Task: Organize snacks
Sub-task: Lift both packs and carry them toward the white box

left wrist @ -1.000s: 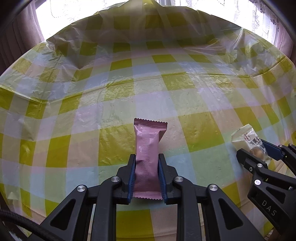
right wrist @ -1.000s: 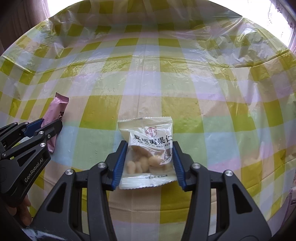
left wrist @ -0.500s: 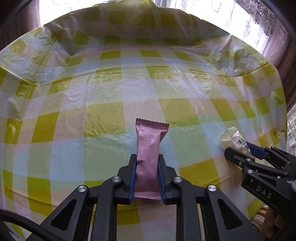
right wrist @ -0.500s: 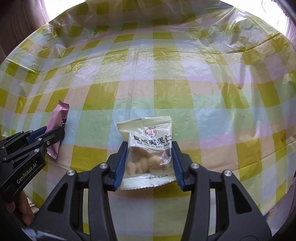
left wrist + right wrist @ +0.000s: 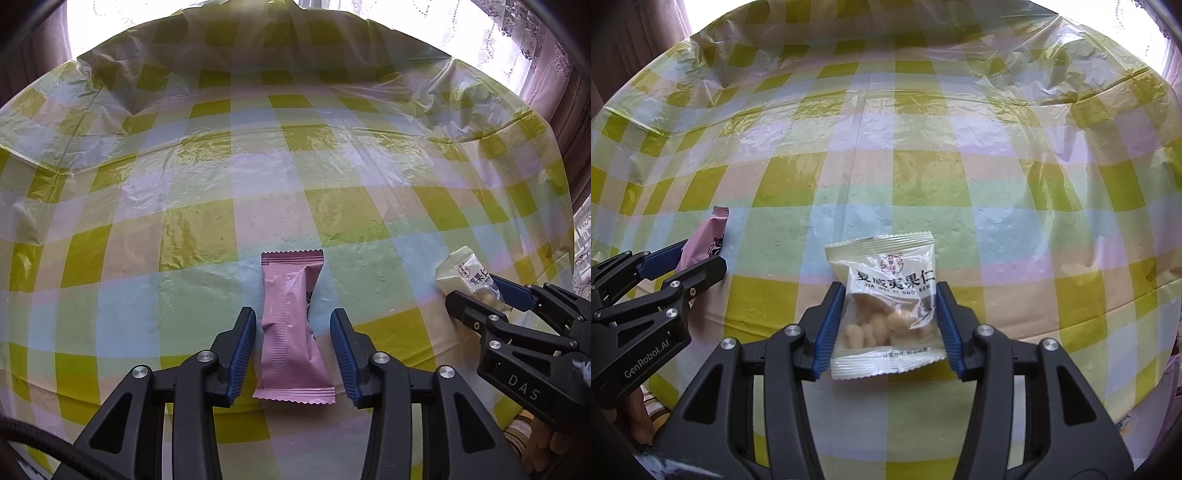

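A pink snack bar wrapper [image 5: 291, 325] lies flat on the checked tablecloth between the pads of my left gripper [image 5: 293, 321], which is open with clear gaps on both sides. It also shows in the right wrist view [image 5: 705, 245]. My right gripper [image 5: 890, 295] stands around a clear nut packet [image 5: 886, 310] with Chinese print; its blue pads sit at the packet's side edges with hardly any gap. The packet also shows in the left wrist view [image 5: 467, 275], with my right gripper [image 5: 480, 295] around it.
The table is covered by a yellow, blue and pink checked plastic cloth [image 5: 258, 166], creased at the far side. A bright window with curtains [image 5: 535, 55] is behind the table. The table's right edge [image 5: 1160, 332] drops off close to my right gripper.
My left gripper has opened and let go of the pink snack bar, which now lies on the cloth. My right gripper's pads have spread slightly around the nut packet.
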A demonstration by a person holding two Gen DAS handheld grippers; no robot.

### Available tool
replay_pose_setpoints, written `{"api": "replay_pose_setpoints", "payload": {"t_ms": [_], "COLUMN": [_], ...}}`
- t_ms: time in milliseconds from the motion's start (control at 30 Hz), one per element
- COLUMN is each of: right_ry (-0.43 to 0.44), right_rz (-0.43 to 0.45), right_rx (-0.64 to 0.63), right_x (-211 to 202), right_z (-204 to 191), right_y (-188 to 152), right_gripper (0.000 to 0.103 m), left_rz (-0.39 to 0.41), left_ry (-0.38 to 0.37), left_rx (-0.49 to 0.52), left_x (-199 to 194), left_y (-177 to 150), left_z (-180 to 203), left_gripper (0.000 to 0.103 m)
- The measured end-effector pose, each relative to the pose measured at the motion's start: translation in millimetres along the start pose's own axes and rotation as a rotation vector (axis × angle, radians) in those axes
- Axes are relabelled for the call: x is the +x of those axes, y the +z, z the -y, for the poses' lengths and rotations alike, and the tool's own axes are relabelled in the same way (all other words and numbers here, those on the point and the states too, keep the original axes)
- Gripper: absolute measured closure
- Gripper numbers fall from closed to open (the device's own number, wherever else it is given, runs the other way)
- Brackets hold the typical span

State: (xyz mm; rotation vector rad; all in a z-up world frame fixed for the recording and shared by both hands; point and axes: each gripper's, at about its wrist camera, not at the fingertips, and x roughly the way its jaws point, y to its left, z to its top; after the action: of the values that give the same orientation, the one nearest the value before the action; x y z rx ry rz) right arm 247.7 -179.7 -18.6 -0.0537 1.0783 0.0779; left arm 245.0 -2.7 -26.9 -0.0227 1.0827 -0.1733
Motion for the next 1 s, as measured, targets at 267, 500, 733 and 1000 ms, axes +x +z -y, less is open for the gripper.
{"api": "replay_pose_setpoints", "payload": {"t_ms": [267, 500, 733, 1000], "right_ry": [0.009, -0.003, -0.008, -0.036], "right_rz": [0.005, 0.038, 0.065, 0.107], "right_rx": [-0.002, 0.017, 0.045, 0.103], "right_x": [-2, -20, -43, -80], "right_z": [0, 7, 22, 55], "right_y": [-1, -7, -22, -44], "right_gripper": [0.056, 0.056, 0.056, 0.056], "left_rz": [0.001, 0.029, 0.052, 0.062], "left_ry": [0.019, 0.004, -0.031, -0.095], "left_rx": [0.004, 0.03, 0.06, 0.121], "left_x": [-1, -17, -36, -57], "left_y": [-1, -4, -10, -22], "left_z": [1, 16, 41, 85], "left_gripper": [0.083, 0.084, 0.084, 0.084]}}
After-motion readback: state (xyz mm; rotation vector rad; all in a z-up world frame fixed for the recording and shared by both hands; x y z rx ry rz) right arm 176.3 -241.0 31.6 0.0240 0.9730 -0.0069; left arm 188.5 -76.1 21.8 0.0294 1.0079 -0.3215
